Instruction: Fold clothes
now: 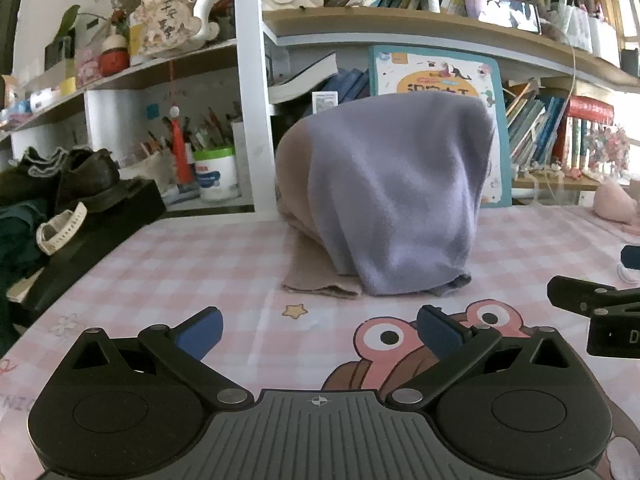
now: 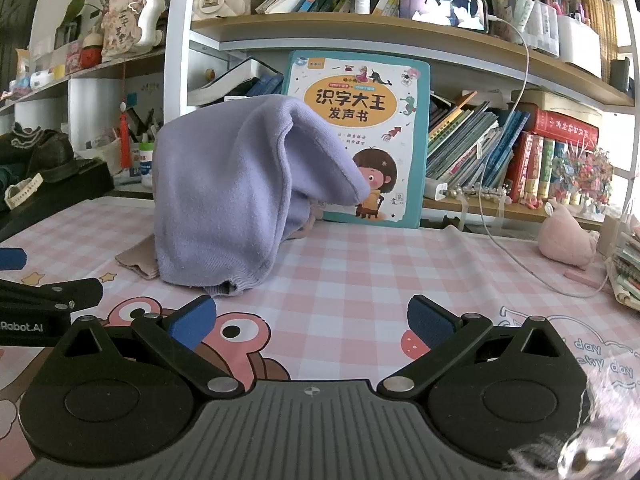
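A heap of clothes stands on a bench covered with a pink-and-white checked cloth (image 1: 224, 256) printed with cartoon figures. On top is a soft lilac knitted garment (image 1: 394, 196), draped in a tall mound with its ribbed hem touching the cloth. Under it, showing at the left side, lies a beige knitted garment (image 1: 316, 276) whose flat edge spreads onto the bench.

The left gripper (image 1: 318, 330) hovers low over the near part of the bench, its blue-padded fingers (image 1: 202, 330) spread wide with nothing between them, pointing toward the heap but well short of it. The right gripper (image 2: 312, 322) is held beside it, likewise with fingers (image 2: 194, 320) spread wide and empty; from its view the lilac mound sits ahead and to the left. Each gripper shows at the edge of the other's view.

Behind the heap a teal-bordered children's picture book (image 2: 360, 120) with a yellow title panel leans upright against a white-framed bookshelf (image 1: 248, 80) crowded with books. A dark phone (image 2: 444, 10) with a lit screen rests on the upper shelf, and a white cable (image 2: 516, 256) trails from it down onto the bench. A pink plush toy (image 2: 568, 240) lies at the right end of the bench. At the left, dark leather shoes (image 1: 86, 178) sit on a black box.
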`<state>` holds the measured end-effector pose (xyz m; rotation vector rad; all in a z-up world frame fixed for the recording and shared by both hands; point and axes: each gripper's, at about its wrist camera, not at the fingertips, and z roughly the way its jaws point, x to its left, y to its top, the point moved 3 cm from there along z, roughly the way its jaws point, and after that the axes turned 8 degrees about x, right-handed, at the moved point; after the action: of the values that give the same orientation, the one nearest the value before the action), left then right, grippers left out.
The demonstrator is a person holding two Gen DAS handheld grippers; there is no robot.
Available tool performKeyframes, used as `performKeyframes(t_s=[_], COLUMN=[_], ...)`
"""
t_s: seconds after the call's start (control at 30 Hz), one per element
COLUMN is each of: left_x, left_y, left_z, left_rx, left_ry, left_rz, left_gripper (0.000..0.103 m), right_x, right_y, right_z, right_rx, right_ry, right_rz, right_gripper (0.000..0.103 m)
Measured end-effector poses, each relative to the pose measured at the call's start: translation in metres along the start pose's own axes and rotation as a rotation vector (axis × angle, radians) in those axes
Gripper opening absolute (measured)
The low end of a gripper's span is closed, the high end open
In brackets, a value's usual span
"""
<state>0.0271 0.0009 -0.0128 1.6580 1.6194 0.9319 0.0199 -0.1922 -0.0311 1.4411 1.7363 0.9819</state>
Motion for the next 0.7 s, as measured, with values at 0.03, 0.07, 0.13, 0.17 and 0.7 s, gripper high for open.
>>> performKeyframes(t_s=[0.03,0.07,0.13,0.17,0.7], left_x=[-0.0001,-0.0002,-0.0004,-0.0005,-0.0019], left_y=[0.0001,0.0002,0.0004,0.0004,0.0016], left_z=[0.0000,0.0000,-0.0001,-0.0001,-0.0002], left_rx=[0.000,0.000,-0.001,-0.001,-0.003], left_ry=[0.001,0.001,0.003,0.003,0.013], left_rz=[0.001,0.002,0.003,0.004,0.015], left_gripper=[0.103,0.103,0.103,0.103,0.103], right_x=[0.0000,0.0000,0.0000,0.0000,0.0011], right_y=[0.0001,0.0001,0.0003,0.0003,0.0015], right_z=[0.0002,0.0004,0.0009,0.0011,-0.0012], right_rx=[0.000,0.000,0.000,0.000,-0.001], right_ry=[0.000,-0.001,-0.001,-0.002,-0.007], right_rz=[0.000,-0.001,-0.001,-0.001,-0.013], right_gripper=[0.103,0.103,0.103,0.103,0.103])
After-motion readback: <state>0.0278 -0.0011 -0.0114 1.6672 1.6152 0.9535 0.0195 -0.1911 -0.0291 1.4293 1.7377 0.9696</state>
